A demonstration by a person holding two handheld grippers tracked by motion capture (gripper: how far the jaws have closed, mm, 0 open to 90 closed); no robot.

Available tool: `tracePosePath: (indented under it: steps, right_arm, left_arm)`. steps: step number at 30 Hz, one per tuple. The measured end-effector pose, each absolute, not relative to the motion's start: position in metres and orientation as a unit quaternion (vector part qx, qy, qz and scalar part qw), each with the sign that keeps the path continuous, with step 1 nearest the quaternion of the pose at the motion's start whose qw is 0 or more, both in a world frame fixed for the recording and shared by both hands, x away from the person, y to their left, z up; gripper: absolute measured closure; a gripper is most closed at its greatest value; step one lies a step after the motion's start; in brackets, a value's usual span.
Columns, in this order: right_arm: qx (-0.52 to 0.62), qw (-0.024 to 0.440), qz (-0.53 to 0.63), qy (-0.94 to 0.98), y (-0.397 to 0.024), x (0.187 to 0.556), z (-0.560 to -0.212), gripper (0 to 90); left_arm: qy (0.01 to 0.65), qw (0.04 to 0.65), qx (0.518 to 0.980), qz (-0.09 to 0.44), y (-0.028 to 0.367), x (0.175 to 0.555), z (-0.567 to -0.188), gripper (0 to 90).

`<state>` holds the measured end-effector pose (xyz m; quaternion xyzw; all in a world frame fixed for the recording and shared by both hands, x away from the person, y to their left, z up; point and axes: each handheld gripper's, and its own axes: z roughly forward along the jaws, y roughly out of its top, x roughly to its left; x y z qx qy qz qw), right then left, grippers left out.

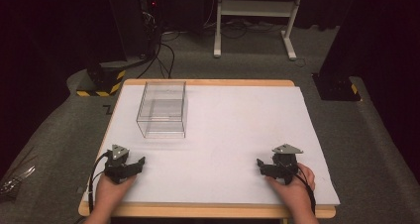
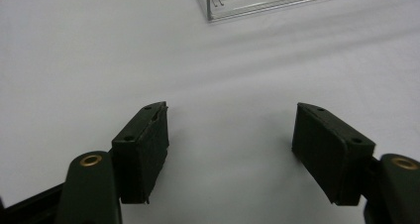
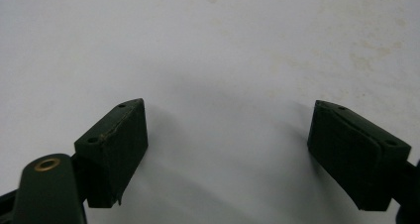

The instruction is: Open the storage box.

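White table [image 1: 233, 135]: clear box [image 1: 162, 109] far-left, seemingly empty; left tongs [image 1: 141, 163], right tongs [image 1: 259, 164] spread, nothing between.

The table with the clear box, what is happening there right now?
A person sits at the table covered in white, holding a pair of tongs in each hand. The left tongs and the right tongs both rest near the front edge, open, with nothing between their jaws. The clear box stands empty and untouched farther back on the left side. No handling has begun.
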<state>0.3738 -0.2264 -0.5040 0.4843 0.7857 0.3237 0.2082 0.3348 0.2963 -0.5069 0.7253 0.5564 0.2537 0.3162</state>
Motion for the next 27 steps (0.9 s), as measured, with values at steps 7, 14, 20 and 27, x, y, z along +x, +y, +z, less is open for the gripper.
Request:
tracePosePath:
  steps: [7, 14, 20, 27]
  right_arm:
    - [0.484, 0.208, 0.324, 0.786, -0.226, 0.374, -0.504, 15.5]
    - [0.485, 0.206, 0.325, 0.785, -0.226, 0.374, -0.504, 14.4]
    - [0.483, 0.206, 0.323, 0.787, -0.226, 0.374, -0.504, 14.2]
    - [0.484, 0.205, 0.324, 0.787, -0.226, 0.374, -0.504, 14.2]
  left_arm:
    - [0.557, 0.316, 0.725, 0.254, 0.296, 0.335, -0.507, 31.1]
    - [0.556, 0.312, 0.727, 0.256, 0.294, 0.335, -0.505, 31.8]
    - [0.549, 0.324, 0.728, 0.254, 0.288, 0.336, -0.501, 32.5]
    - [0.541, 0.346, 0.719, 0.265, 0.279, 0.335, -0.493, 36.1]
